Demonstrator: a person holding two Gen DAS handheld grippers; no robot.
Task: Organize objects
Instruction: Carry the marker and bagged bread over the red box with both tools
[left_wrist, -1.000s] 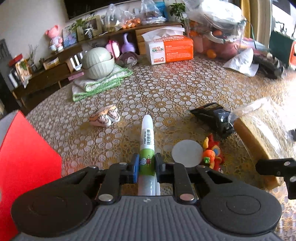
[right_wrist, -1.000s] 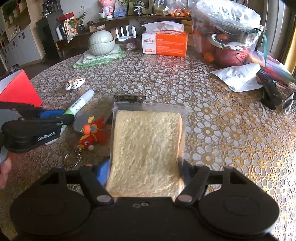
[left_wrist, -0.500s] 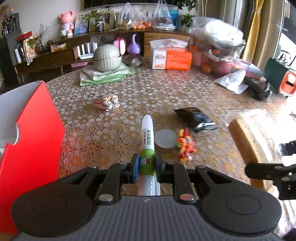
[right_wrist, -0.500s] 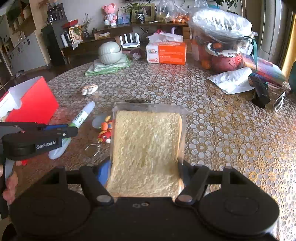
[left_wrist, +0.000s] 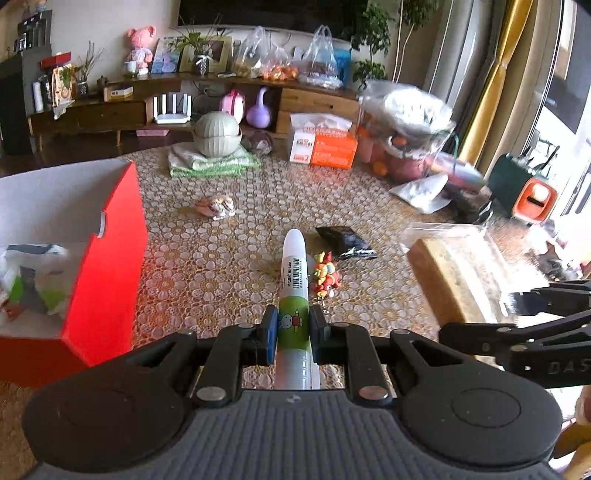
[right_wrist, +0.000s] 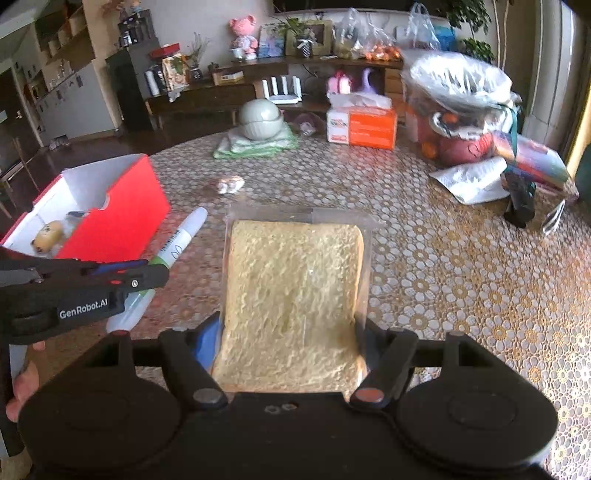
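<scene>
— What's over on the left?

— A red box (left_wrist: 107, 266), open at the top, sitting on the near left of the table (left_wrist: 229, 266). Some crumpled wrapping lies inside it, and from the other side I can see a small yellow toy (right_wrist: 48, 232) in there too.

— And the left gripper?

— The left gripper (left_wrist: 291, 328) is pinching a marker (left_wrist: 293, 288), white with a green band. Its blue pads press on the green band from both sides, and the cap end points away toward the far side of the table. The marker is held up off the cloth, just right of the box. A hand (right_wrist: 22, 384) shows at the back of that gripper.

— What lies on the table past it?

— A small striped shell-like thing (left_wrist: 216, 206) farther off, a red and yellow toy keyring (left_wrist: 325, 275) just right of the marker's tip, and a black packet (left_wrist: 345, 242) beyond that.

— And the right side?

— The right gripper (right_wrist: 291, 350) is clamped on a bag of sliced bread (right_wrist: 295, 295), one finger on each side of the clear wrapper. The bread is lifted above the table, well right of the box.

— Anything at the far edge?

— Stacked green bowls (left_wrist: 217, 134) on a folded cloth, an orange tissue box (left_wrist: 325, 147), and toward the right a big plastic-covered bundle (left_wrist: 406, 122).
</scene>
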